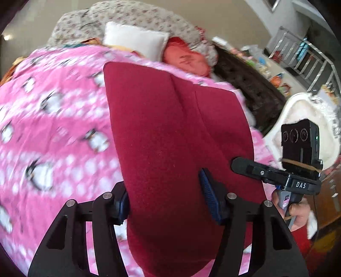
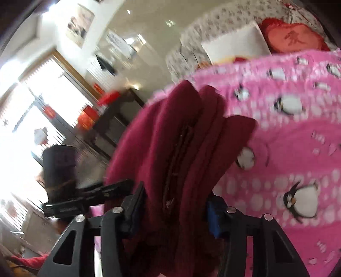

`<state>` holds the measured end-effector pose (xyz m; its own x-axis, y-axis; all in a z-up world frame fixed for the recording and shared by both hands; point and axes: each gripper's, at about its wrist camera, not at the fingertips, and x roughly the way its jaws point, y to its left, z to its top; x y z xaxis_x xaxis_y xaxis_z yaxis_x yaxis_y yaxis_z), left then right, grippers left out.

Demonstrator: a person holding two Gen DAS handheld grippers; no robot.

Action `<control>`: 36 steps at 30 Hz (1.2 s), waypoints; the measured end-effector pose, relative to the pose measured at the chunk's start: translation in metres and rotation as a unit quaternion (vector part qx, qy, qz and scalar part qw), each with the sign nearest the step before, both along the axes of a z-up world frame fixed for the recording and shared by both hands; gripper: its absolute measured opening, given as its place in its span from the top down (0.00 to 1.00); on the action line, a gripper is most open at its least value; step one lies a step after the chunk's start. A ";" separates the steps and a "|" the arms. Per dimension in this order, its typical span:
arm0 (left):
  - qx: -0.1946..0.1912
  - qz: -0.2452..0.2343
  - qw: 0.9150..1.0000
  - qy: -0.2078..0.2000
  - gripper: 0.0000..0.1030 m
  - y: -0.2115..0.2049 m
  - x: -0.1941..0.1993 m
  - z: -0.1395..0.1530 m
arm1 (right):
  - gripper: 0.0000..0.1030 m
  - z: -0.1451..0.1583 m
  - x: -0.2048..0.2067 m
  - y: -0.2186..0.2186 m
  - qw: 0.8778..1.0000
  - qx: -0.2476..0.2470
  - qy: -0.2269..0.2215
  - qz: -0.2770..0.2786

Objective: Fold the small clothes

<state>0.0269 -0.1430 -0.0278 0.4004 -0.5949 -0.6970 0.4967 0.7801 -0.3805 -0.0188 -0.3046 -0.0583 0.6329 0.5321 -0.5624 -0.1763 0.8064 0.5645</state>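
A dark red garment is folded into a thick bundle and held above the pink penguin blanket. My left gripper is shut on the garment's near end, its blue pads pressing both sides. My right gripper is shut on the same dark red garment, whose stacked folds show edge-on. The right gripper also shows in the left wrist view, at the garment's right side. The left gripper shows in the right wrist view, beside the garment's left side.
The pink blanket covers a bed. A white pillow, a red cushion and a floral cover lie at its far end. A dark table and shelves stand to the right.
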 end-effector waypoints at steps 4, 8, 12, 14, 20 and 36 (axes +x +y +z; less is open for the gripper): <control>0.074 0.044 0.996 -0.024 0.40 0.009 -0.013 -0.030 | 0.43 -0.014 -0.004 -0.002 0.998 -0.042 0.039 -0.037; 0.081 0.056 0.993 -0.070 0.39 0.019 -0.037 -0.014 | 0.43 0.024 -0.029 0.003 0.995 -0.080 -0.017 -0.049; 0.098 0.078 0.987 -0.105 0.39 0.014 -0.048 -0.006 | 0.44 0.048 -0.025 0.035 0.992 -0.113 -0.057 -0.015; 0.099 0.082 0.986 -0.105 0.39 0.010 -0.049 -0.008 | 0.45 0.047 -0.012 0.052 0.988 -0.143 -0.061 -0.007; 0.128 0.088 0.981 -0.115 0.35 -0.007 -0.044 -0.022 | 0.59 0.017 0.046 0.085 0.974 -0.225 -0.029 0.007; 0.121 0.097 0.983 -0.099 0.30 -0.010 -0.037 -0.029 | 0.70 0.027 0.005 0.078 0.977 -0.211 -0.028 0.014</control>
<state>-0.0100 -0.1528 -0.0565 0.6325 -0.3205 -0.7051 0.3748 0.9233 -0.0835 -0.0137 -0.2263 -0.0317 0.6576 0.2789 -0.6999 -0.2234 0.9594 0.1724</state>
